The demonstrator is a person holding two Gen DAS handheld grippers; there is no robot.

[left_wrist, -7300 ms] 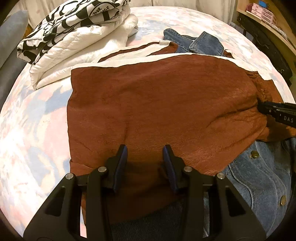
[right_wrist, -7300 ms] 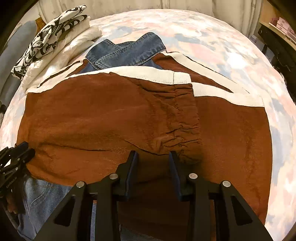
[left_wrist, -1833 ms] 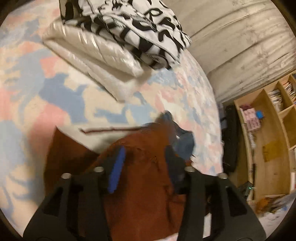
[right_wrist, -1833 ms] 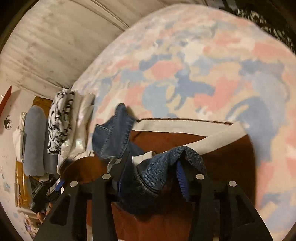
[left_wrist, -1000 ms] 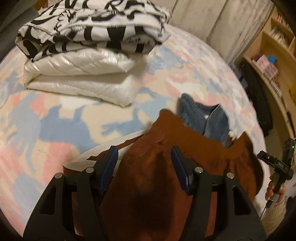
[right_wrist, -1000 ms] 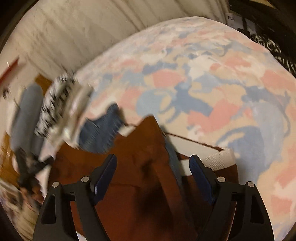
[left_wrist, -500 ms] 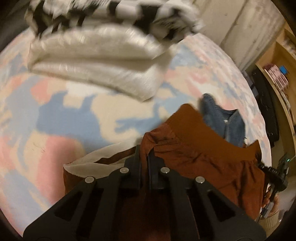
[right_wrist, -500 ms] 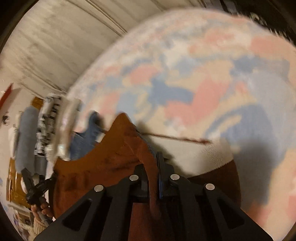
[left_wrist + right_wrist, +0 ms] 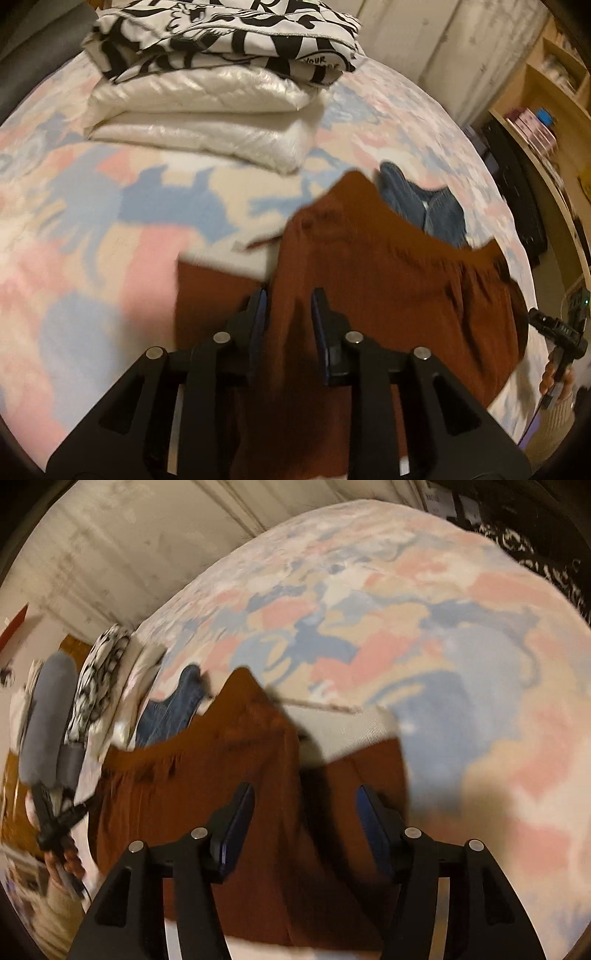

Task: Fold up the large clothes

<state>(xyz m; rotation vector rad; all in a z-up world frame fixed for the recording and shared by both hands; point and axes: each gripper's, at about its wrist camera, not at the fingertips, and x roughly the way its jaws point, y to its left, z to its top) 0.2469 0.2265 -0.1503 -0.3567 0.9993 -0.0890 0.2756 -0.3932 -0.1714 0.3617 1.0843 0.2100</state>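
Observation:
A rust-brown garment with a white band [image 9: 388, 295] lies on the patterned bedspread [image 9: 92, 229], its near edge raised in a fold. My left gripper [image 9: 288, 310] stands partly open with brown cloth between its fingers. In the right wrist view the brown garment [image 9: 207, 794] shows the white band [image 9: 343, 731] at its far side. My right gripper [image 9: 304, 812] is wide open with the raised fold between its fingers, not clamped. A blue denim piece [image 9: 424, 206] pokes out beyond the brown garment, and it also shows in the right wrist view [image 9: 170, 709].
A folded stack, black-and-white print [image 9: 229, 40] on white quilted cloth [image 9: 207, 118], sits at the far left of the bed. Wooden shelves [image 9: 546, 122] stand to the right. A grey pillow [image 9: 44, 709] lies beside the stack. The frames are blurred.
Half a second ago both grippers were shut on the brown garment's edge. Now both have opened, the right one wide, and the fold is slack.

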